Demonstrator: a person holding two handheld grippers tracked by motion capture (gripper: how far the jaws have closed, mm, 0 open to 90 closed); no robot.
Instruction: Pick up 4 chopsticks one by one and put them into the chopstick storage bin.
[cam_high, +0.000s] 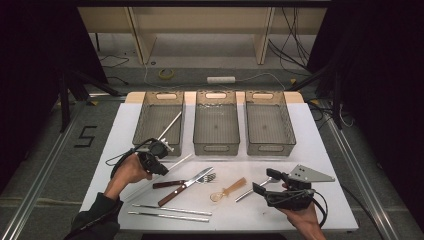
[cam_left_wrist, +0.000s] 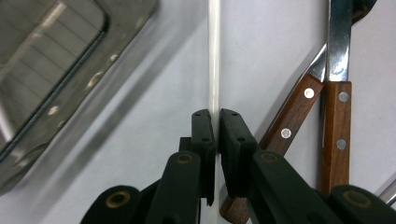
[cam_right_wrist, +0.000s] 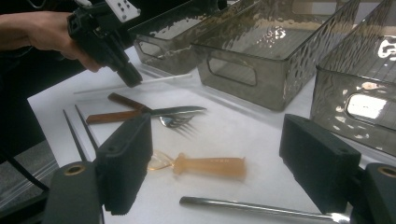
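My left gripper (cam_high: 159, 167) is shut on a thin white stick (cam_high: 180, 162) that lies slantwise on the white table in front of the left bin. In the left gripper view the two black jaws pinch the stick (cam_left_wrist: 214, 56) near its middle, beside a knife (cam_left_wrist: 338, 46) and a wooden handle (cam_left_wrist: 289, 126). My right gripper (cam_high: 264, 181) hovers open at the front right, nothing between its jaws. In its own view the right gripper (cam_right_wrist: 219, 140) stands over an amber plastic utensil (cam_right_wrist: 210, 165) and a metal spoon handle (cam_right_wrist: 252, 207). The left gripper (cam_right_wrist: 130, 77) holds the stick (cam_right_wrist: 163, 79) farther off.
Three smoky clear bins stand in a row at the back: left (cam_high: 141, 120), middle (cam_high: 216, 148), right (cam_high: 271, 148). Another white stick (cam_high: 171, 125) leans in the left bin. A wood-handled knife and fork (cam_high: 185, 182) lie mid-table, and two metal sticks (cam_high: 170, 211) near the front edge.
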